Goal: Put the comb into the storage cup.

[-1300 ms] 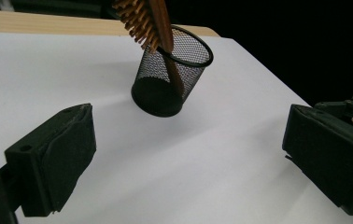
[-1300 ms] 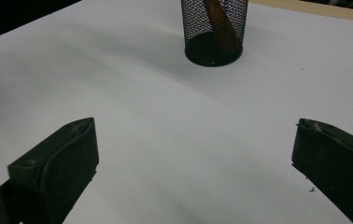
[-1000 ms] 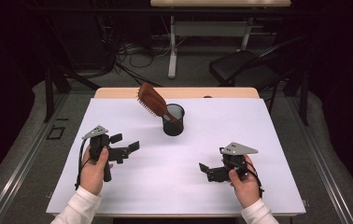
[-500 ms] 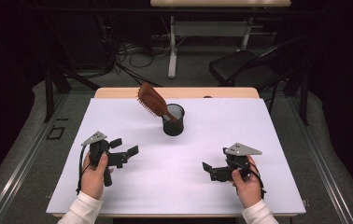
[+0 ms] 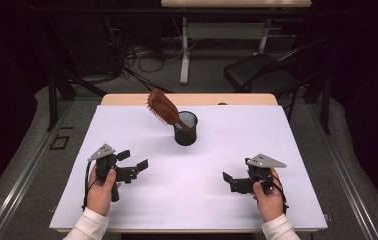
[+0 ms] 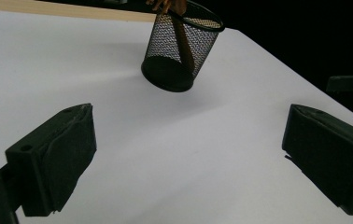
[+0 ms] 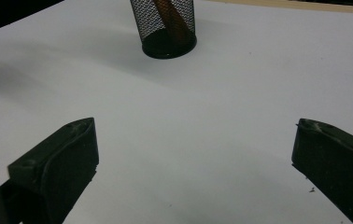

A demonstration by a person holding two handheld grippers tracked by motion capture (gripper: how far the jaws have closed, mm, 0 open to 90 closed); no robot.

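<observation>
A white table (image 5: 277,150) in a dark workshop: a brown hairbrush (image 5: 163,107) leans handle-down in a black mesh cup (image 5: 185,128). Both the left gripper (image 5: 133,168) and right gripper (image 5: 229,181) hover nearer than the cup, jaws spread, empty. The brush looks light and rigid; its exposed head is probably the best hold.

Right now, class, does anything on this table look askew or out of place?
Only the hairbrush: it stands handle-down in the mesh cup, leaning far left with its head overhanging the rim. The cup itself sits upright, and nothing looks spilled or damaged.
</observation>
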